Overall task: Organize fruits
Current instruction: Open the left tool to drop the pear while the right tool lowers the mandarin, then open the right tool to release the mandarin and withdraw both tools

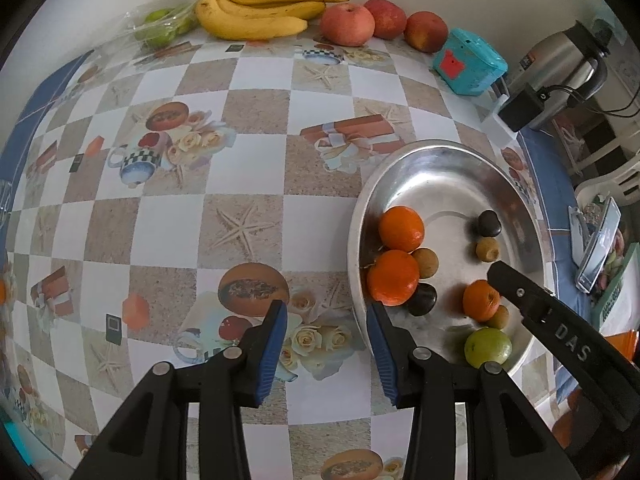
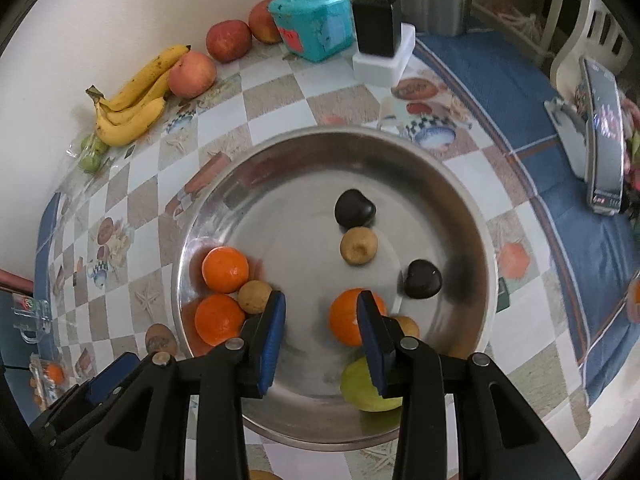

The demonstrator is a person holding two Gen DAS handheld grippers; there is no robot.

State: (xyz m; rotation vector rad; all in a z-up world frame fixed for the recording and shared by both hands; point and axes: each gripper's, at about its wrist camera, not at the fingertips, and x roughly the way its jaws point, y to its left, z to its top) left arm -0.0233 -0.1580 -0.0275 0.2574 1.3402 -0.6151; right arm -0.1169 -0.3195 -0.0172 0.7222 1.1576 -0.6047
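A round steel bowl (image 2: 224,208) (image 1: 448,160) holds three oranges (image 2: 225,269), two dark fruits (image 2: 354,208), small tan fruits (image 2: 358,245) and a green fruit (image 2: 362,392). My right gripper (image 2: 322,340) is open and empty over the bowl's near side, its right finger in front of an orange (image 2: 344,322). My left gripper (image 1: 327,344) is open and empty over the tablecloth just left of the bowl. Bananas (image 1: 256,10), three apples (image 1: 347,24) and bagged green fruit (image 1: 160,26) lie along the far wall.
A teal box (image 1: 468,62), a black adapter on a white block (image 2: 378,30) and a steel kettle (image 1: 564,64) stand at the table's far right. A phone on a stand (image 2: 602,136) is to the right. The checked tablecloth (image 1: 240,152) covers the table.
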